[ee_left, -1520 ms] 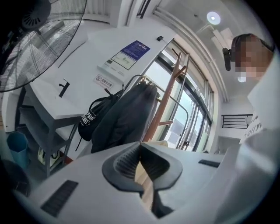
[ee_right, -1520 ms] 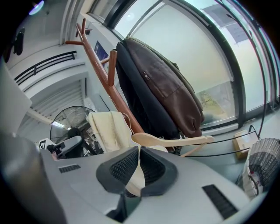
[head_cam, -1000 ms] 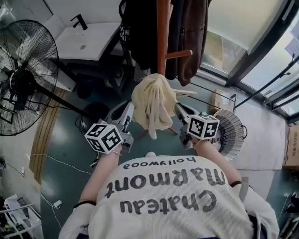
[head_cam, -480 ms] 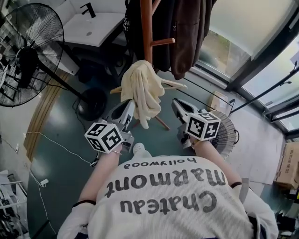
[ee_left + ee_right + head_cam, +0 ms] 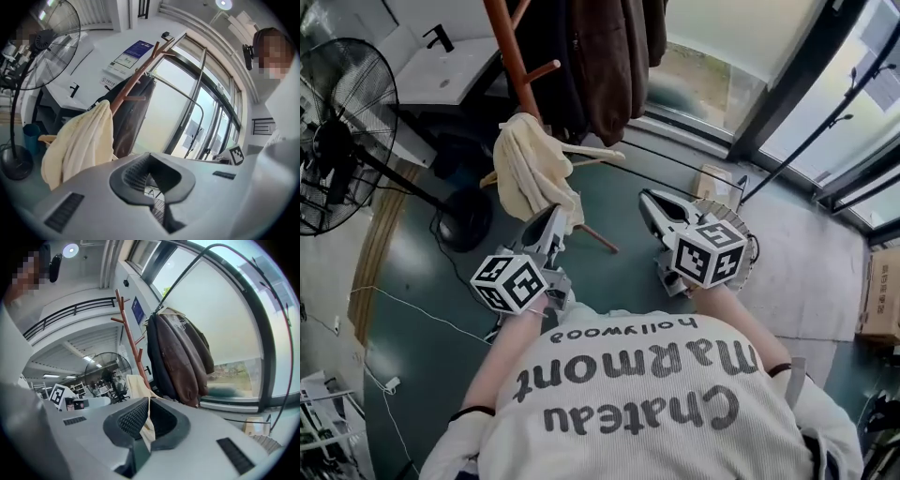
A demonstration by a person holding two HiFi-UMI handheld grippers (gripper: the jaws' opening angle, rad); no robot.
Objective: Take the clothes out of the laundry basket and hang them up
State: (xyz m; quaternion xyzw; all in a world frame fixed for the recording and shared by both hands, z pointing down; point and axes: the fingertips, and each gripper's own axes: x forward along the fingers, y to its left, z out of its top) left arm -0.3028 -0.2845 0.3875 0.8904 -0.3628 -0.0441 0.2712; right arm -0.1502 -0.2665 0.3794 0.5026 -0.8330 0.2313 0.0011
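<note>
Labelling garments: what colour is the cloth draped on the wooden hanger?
The cloth is cream; the left gripper view shows it best.

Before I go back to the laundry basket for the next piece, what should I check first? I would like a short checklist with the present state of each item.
1. Cream garment is draped over the hanger: ok.
2. Hanger's hook sits firmly on the coat rack: cannot tell, the garment hides it.
3. Left gripper is shut, empty and apart from the garment: ok.
4. Right gripper is shut and empty: ok.
5. Jaws are open for the next grasp: not ok, both are shut.
6. Clothes are left in the laundry basket: cannot tell, the right gripper covers it.
</note>
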